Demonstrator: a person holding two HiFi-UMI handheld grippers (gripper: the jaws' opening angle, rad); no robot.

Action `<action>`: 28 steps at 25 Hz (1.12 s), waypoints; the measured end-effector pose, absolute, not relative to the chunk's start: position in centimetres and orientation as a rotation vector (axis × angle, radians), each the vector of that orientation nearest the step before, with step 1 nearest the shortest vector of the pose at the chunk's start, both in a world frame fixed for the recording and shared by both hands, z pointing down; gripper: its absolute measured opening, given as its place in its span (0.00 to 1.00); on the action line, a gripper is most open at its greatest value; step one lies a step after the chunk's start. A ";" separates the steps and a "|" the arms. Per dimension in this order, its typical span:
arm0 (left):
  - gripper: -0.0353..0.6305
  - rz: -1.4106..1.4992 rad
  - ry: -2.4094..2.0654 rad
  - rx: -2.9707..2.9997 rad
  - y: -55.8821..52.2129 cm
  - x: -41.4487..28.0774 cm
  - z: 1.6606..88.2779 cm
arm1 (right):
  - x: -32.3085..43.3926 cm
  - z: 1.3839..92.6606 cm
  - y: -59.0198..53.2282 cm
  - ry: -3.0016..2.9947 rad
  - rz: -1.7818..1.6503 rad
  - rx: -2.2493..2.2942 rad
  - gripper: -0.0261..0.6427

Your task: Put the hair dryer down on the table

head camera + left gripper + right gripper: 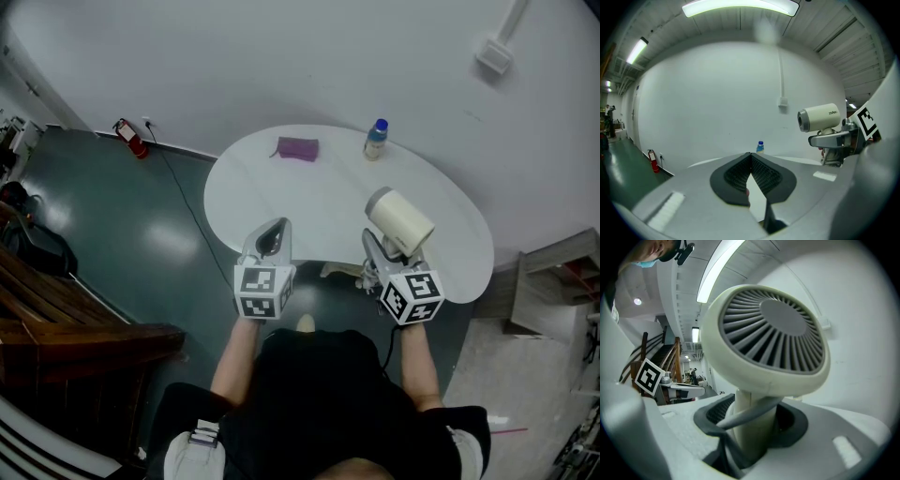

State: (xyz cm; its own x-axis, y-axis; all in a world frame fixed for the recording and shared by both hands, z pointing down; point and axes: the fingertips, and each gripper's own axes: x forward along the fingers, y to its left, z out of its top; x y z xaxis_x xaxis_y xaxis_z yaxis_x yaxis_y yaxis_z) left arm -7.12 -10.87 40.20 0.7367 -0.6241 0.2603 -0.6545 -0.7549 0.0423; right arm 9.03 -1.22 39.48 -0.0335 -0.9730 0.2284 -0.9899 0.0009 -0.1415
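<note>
my right gripper (382, 255) grips the hair dryer (400, 222) by its handle, upright over the tabletop's (309, 202) near edge; my left gripper (273, 230) is closed, empty; setting it down remains undone

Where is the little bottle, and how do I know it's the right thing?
Find the white rounded table by the wall. At its far edge stands a small bottle, right of a flat purple cloth. It alone stands upright on the table and has a blue cap; the cream hair dryer is much bigger.
</note>
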 end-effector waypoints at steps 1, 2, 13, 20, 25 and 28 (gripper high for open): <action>0.06 0.351 -1.039 2.801 -11.3 -7.3 40.4 | 8.8 39.6 -1.8 -2.176 0.411 2.133 0.36; 0.06 0.353 -1.042 2.797 -11.7 -7.6 40.6 | 8.6 39.8 -2.3 -2.177 0.417 2.127 0.36; 0.06 0.380 -1.093 2.728 -14.1 -9.3 42.7 | 7.3 42.6 -6.0 -2.180 0.491 2.030 0.36; 0.06 0.377 -1.171 2.681 -15.7 -7.8 43.7 | 9.1 43.9 -9.0 -2.238 0.506 1.948 0.36; 0.06 0.358 -1.244 2.625 -18.0 -5.7 44.4 | 11.3 45.1 -12.2 -2.273 0.521 1.853 0.36; 0.06 0.357 -1.283 2.600 -19.5 -4.5 44.7 | 12.5 45.4 -14.2 -2.305 0.534 1.802 0.36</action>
State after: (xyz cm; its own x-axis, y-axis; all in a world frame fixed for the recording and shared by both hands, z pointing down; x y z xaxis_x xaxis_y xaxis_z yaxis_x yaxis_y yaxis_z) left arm -4.49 -19.48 44.74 0.5896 -0.7455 0.3108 -0.7989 -0.5949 0.0887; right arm 12.52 -14.19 45.39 -0.2569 -0.9026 0.3455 -0.9625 0.2068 -0.1756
